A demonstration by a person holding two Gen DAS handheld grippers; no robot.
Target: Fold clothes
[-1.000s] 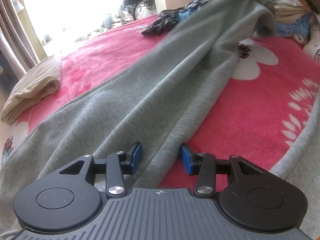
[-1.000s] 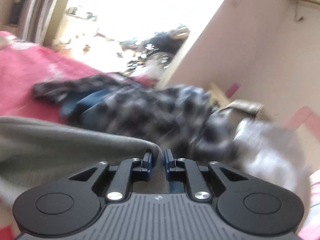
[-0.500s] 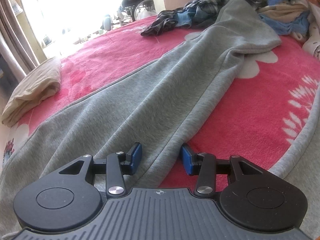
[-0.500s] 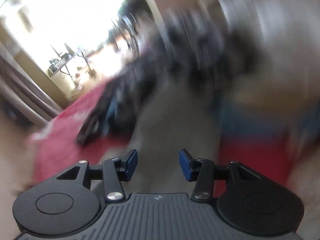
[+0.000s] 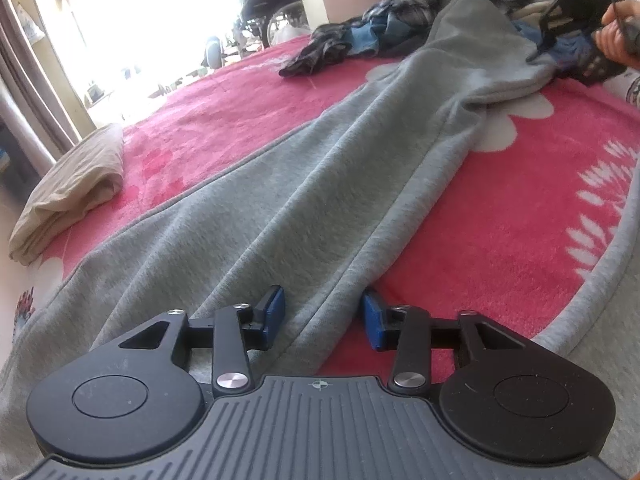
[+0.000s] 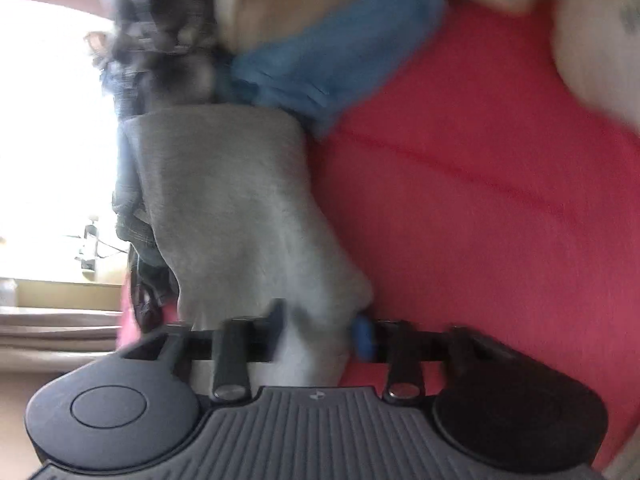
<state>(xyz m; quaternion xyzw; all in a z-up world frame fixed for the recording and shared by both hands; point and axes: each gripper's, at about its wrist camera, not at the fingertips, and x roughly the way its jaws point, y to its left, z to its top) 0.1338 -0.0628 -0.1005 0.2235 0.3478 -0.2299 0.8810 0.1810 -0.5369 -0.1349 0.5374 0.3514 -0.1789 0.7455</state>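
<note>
A long grey fleece garment (image 5: 320, 184) lies stretched across the pink flowered blanket (image 5: 500, 220). My left gripper (image 5: 323, 316) is open, its blue pads on either side of the garment's near edge. My right gripper (image 6: 320, 330) is open and rolled sideways over the garment's far end (image 6: 236, 208). The right gripper also shows in the left wrist view at the far right (image 5: 576, 8), held by a hand beside the garment's far end.
A folded beige cloth (image 5: 72, 188) lies at the blanket's left edge. A pile of plaid, blue and beige clothes (image 5: 400, 20) sits at the far end, also in the right wrist view (image 6: 320, 52). A bright doorway with a wheelchair (image 5: 272, 12) lies beyond.
My right gripper opened and let go of the garment's far end, which dropped flat on the blanket. The right gripper then rolled and swung aside. The left gripper stayed in place.
</note>
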